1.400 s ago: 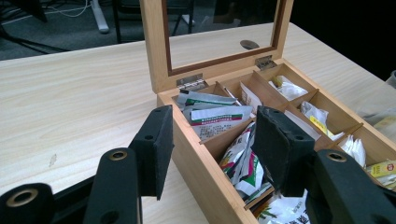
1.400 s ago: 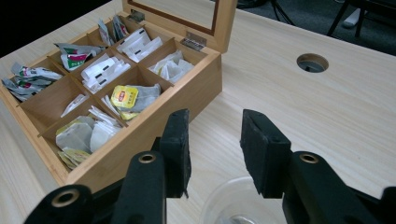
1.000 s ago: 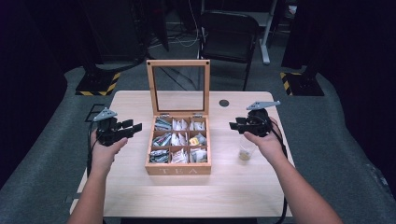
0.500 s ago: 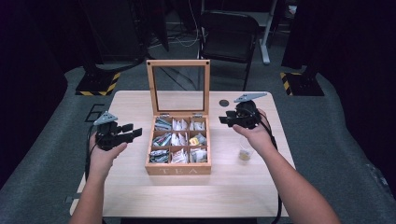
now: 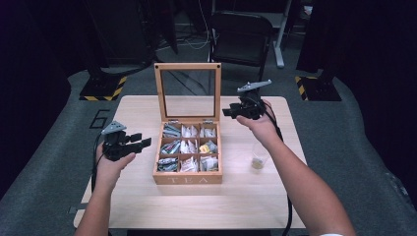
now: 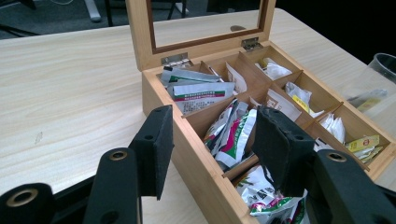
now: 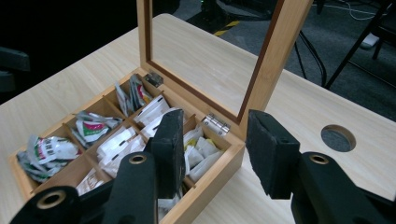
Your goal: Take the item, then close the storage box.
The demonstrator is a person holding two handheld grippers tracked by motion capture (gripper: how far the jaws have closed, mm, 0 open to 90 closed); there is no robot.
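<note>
High view: right hand-held gripper (image 5: 231,112) raised beside the tea box's lid (image 5: 187,92).

Table (image 5: 147,206) brightly lit, surroundings dark; frames soft, slightly blurred.

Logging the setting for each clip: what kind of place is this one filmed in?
Probably a studio or lab set up for recording, not a home. A bare wooden table stands on grey floor with dark drapes around it, yellow-black hazard tape marks stand bases, and a black folding chair and cables sit behind it.
</note>
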